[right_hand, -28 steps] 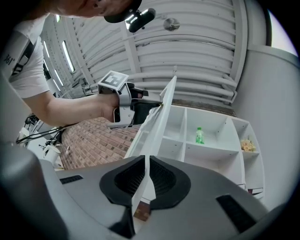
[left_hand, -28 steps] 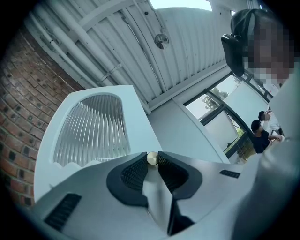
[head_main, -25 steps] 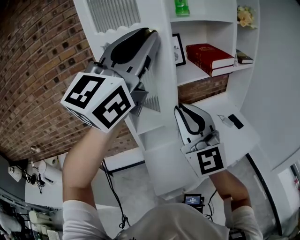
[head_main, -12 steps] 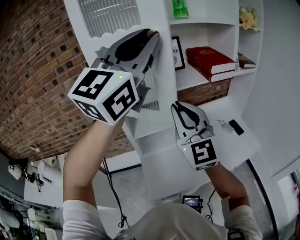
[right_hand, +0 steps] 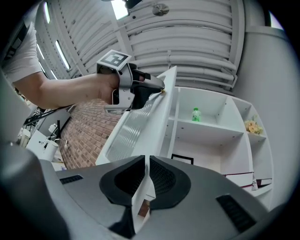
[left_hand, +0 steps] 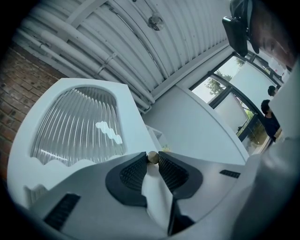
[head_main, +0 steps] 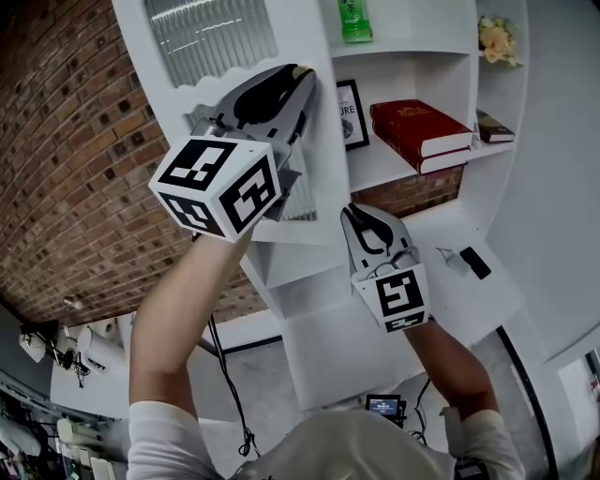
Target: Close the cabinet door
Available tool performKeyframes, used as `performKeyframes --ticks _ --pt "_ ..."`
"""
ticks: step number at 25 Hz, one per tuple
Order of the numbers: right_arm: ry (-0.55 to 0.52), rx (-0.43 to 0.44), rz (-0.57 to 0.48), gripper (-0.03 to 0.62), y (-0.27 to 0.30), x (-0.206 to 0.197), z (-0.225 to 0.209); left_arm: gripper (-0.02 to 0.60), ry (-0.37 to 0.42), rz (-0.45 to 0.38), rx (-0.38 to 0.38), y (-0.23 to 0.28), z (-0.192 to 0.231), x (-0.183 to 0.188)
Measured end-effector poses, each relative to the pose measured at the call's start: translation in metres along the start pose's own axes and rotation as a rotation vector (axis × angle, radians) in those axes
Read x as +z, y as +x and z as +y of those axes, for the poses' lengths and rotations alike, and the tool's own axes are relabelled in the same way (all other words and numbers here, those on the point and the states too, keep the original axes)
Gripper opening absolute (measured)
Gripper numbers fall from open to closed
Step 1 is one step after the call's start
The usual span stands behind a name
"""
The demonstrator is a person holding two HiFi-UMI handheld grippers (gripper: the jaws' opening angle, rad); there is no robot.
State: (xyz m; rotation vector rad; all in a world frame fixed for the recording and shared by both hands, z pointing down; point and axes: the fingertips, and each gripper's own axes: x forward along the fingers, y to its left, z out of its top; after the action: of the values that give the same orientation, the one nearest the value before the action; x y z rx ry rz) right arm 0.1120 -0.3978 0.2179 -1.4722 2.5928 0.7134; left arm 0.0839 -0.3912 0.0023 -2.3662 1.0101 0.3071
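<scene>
The white cabinet door (head_main: 309,141) with a ribbed glass pane (head_main: 211,37) stands swung out from the shelf unit. My left gripper (head_main: 302,75) is raised and shut on the door's small brass knob (left_hand: 153,157), which sits pinched between the black pads (left_hand: 133,172). In the right gripper view the door (right_hand: 140,122) shows edge-on, with the left gripper (right_hand: 157,89) at its upper edge. My right gripper (head_main: 361,214) hangs lower, in front of the cabinet's counter. It is shut and holds nothing (right_hand: 146,161).
The open shelves hold a green bottle (head_main: 354,21), a framed picture (head_main: 352,112), red books (head_main: 417,122) and flowers (head_main: 494,37). A small black item (head_main: 473,262) lies on the white counter (head_main: 487,295). A brick wall (head_main: 84,169) stands to the left.
The left gripper, still on the knob, has shifted right in the head view and more of the glass pane shows. The right gripper drifted slightly left and up.
</scene>
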Motion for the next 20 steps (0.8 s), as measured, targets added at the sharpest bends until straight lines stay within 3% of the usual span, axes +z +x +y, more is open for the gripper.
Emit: performKeyframes --ticks 20 --pt "0.034 -0.003 0.025 0.046 0.040 -0.028 -0.030 0.080 0.012 0.042 0.021 0.036 0.020 -0.027"
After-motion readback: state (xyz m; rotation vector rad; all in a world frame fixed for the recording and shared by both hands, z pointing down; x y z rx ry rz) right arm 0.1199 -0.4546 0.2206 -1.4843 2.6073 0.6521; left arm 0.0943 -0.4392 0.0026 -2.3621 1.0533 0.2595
